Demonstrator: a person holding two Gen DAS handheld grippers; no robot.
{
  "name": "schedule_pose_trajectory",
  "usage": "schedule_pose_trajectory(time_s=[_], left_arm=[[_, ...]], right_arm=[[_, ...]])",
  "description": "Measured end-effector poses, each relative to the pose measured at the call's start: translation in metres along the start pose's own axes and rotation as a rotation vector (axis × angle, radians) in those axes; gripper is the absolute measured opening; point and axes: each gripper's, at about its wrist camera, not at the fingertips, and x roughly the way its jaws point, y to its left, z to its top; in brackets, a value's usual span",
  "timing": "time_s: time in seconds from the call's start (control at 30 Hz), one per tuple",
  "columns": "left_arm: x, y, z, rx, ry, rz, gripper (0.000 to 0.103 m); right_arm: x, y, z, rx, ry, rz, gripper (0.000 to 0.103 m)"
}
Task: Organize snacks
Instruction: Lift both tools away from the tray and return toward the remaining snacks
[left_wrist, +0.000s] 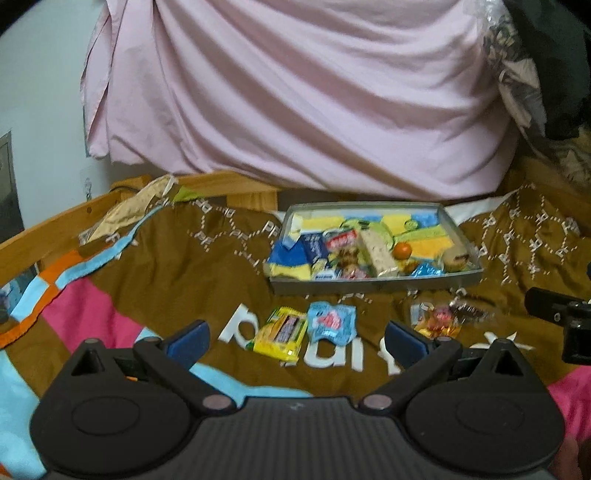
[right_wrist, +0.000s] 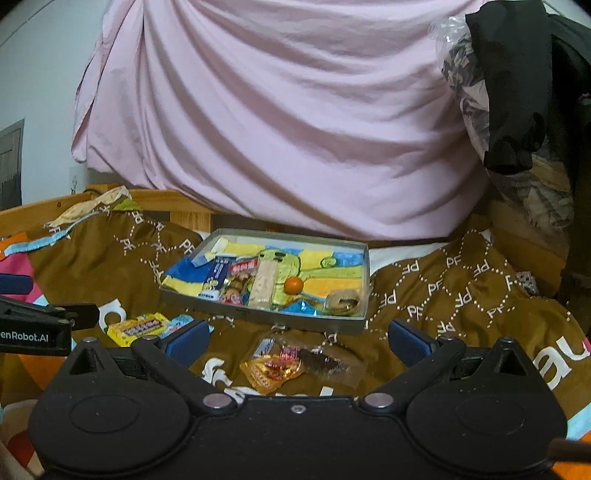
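A grey tray lies on a brown blanket and holds several snacks, among them a small orange and a long pale bar. On the blanket in front of it lie a yellow packet, a light-blue packet, an orange-gold packet and a dark wrapped bar. My left gripper is open and empty above the yellow and blue packets. My right gripper is open and empty above the orange-gold packet.
The brown blanket with pink, blue and orange patches covers a wooden-framed bed. A pink sheet hangs behind. Dark clothing hangs at the right. The other gripper shows at each view's edge.
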Motion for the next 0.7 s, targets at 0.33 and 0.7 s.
schedule_pose_trajectory(time_s=[0.33,0.7], left_arm=[[0.008,0.005,-0.003,-0.020,0.058,0.019,0.103],[0.013,0.003,-0.005,-0.015,0.112,0.026,0.103]], right_arm=[[0.015,-0.001,-0.005,0.013,0.101,-0.013,0.102],[0.023,0.005,-0.008,-0.013,0.152,-0.001,0.102]])
